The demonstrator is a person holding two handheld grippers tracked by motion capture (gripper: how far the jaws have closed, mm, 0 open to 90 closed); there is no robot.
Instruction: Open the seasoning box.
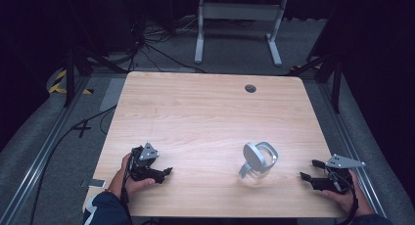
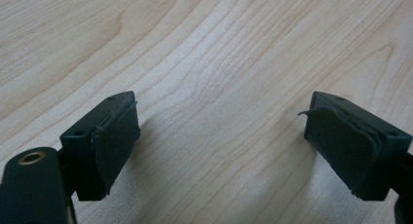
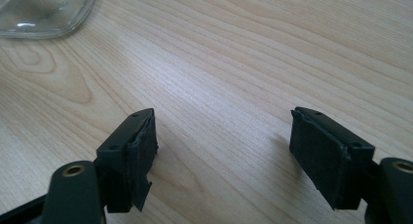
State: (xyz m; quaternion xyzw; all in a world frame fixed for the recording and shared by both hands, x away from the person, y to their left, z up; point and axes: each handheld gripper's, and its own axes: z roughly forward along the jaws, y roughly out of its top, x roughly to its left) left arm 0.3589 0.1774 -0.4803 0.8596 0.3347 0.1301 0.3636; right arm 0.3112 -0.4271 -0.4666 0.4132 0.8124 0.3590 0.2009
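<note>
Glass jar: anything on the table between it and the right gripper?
Nothing visible. In the high view the glass jar lies on the table with bare wood between it and the right gripper. In the right gripper view the jaws stand open over bare wood, the jar's edge at upper left.

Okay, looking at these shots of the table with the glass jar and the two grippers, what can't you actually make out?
- Glass jar, high view: too small to tell whether its lid is latched or anything is inside.
- Same jar, right gripper view: cut off by the top edge.
- Dark spot on the table, high view: too small to identify.
</note>
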